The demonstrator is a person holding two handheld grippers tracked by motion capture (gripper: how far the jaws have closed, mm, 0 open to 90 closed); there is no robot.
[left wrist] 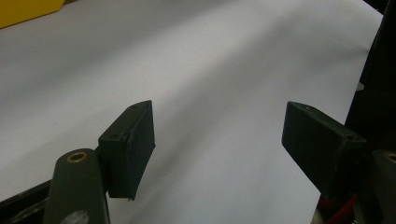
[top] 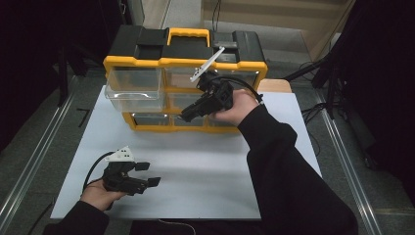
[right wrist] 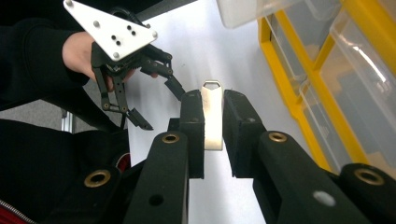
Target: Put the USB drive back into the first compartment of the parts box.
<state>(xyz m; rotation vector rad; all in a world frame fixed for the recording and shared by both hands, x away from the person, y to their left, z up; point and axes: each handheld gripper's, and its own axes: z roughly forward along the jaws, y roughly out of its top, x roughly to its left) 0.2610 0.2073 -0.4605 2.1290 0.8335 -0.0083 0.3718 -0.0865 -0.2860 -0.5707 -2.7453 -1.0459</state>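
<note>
While clamping, right claw [right wrist: 213, 116] raised.

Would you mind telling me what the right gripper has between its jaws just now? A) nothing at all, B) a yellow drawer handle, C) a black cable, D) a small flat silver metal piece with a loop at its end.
D: in the right gripper view, the right gripper is shut on a small flat silver metal piece, its looped end poking out above the pads.
</note>
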